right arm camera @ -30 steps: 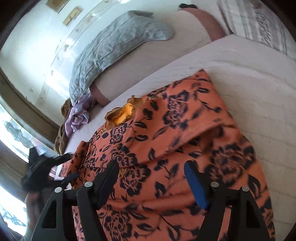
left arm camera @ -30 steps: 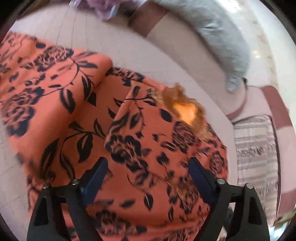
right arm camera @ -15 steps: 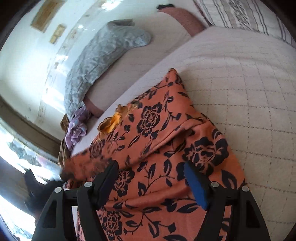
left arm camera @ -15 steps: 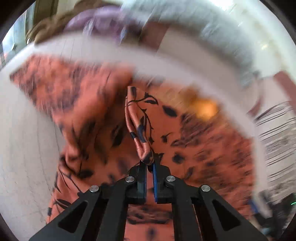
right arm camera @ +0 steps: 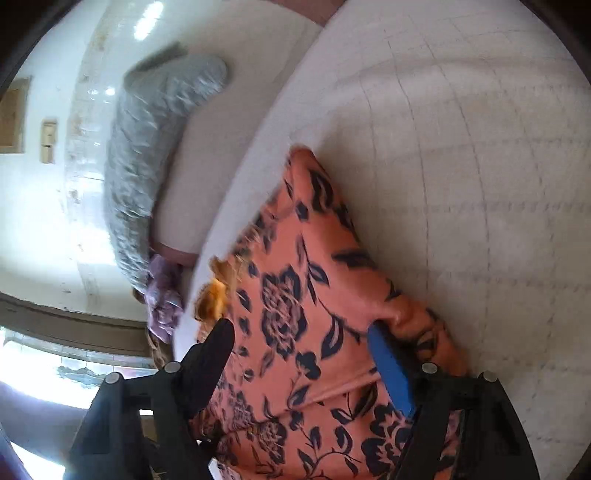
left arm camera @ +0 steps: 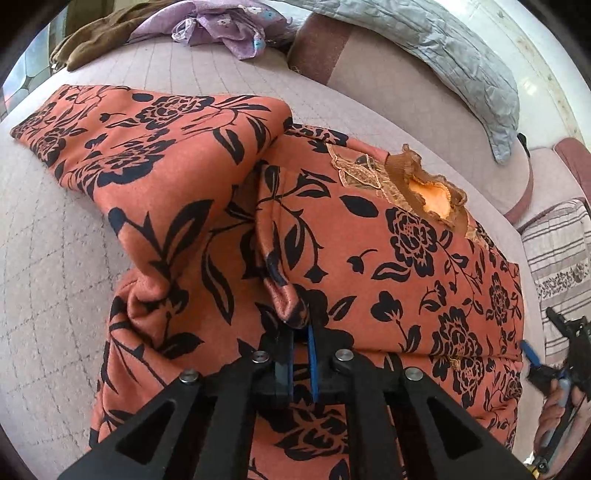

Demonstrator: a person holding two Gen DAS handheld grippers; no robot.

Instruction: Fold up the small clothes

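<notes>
An orange top with black flowers (left arm camera: 369, 229) lies spread on the bed, its frilled neck (left arm camera: 432, 192) towards the pillows. My left gripper (left arm camera: 301, 332) is shut on a pinched ridge of this cloth near the sleeve seam, and the sleeve (left arm camera: 147, 147) stretches away to the left. In the right wrist view the same top (right arm camera: 295, 295) lies under my right gripper (right arm camera: 303, 332). Its jaws stand wide and are opening, the cloth is between them, and the blue pad (right arm camera: 391, 365) is beside a raised fold at the garment's edge. The pads press on nothing.
The bed has a pale quilted cover (left arm camera: 55, 258). At its head lie a grey quilted pillow (left arm camera: 443, 44), a purple garment (left arm camera: 221, 26) and a brown cloth (left arm camera: 96, 37). A striped cushion (left arm camera: 557, 258) is at the right, near the hand (left arm camera: 557, 413) holding the other gripper.
My left gripper went from wide open to shut on a fold of the orange top. My right gripper rolled and slid towards the garment's right edge, still open.
</notes>
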